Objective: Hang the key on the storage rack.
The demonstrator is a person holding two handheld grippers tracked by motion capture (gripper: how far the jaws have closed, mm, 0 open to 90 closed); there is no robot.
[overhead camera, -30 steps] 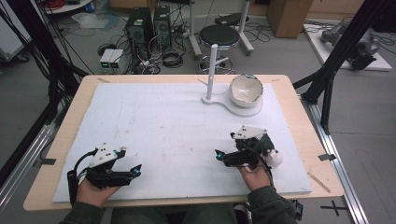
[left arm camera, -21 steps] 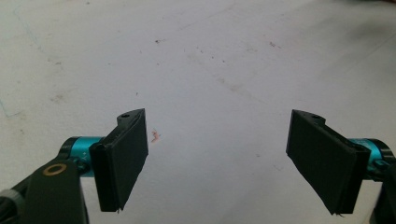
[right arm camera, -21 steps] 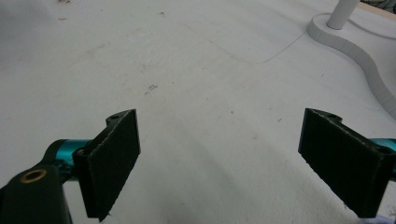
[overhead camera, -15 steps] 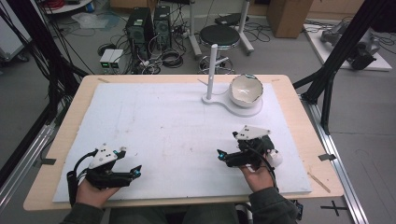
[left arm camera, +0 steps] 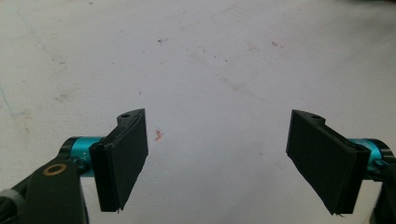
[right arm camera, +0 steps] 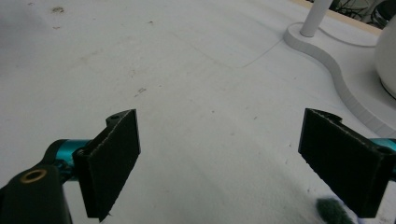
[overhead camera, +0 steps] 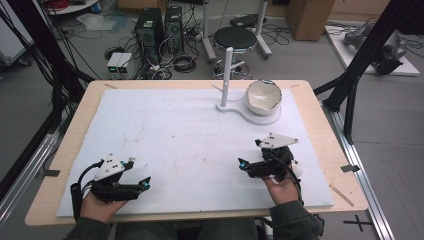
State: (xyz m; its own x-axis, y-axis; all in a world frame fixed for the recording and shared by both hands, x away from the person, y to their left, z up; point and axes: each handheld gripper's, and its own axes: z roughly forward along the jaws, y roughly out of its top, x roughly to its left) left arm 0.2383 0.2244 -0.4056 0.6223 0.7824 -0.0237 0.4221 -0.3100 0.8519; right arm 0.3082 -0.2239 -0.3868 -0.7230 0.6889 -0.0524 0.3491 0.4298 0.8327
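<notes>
My left gripper (overhead camera: 144, 183) rests low over the white mat (overhead camera: 165, 135) near the table's front left, held by a hand. In the left gripper view the left gripper (left arm camera: 217, 158) stands open, with bare mat between its pads. My right gripper (overhead camera: 243, 165) is at the front right, also hand-held and pointing left. Seen in the right gripper view, the right gripper (right arm camera: 219, 158) is wide open with nothing between its pads. A white bowl (overhead camera: 263, 96) sits on a white stand base (overhead camera: 239, 111) with an upright post (overhead camera: 227, 75) at the back right.
The stand base (right arm camera: 327, 60), post (right arm camera: 317, 16) and bowl (right arm camera: 387, 60) lie ahead and to the right of the right gripper. A small dark green fuzzy patch (right arm camera: 334, 211) lies by its right pad. The wooden table edge (overhead camera: 325, 130) frames the mat.
</notes>
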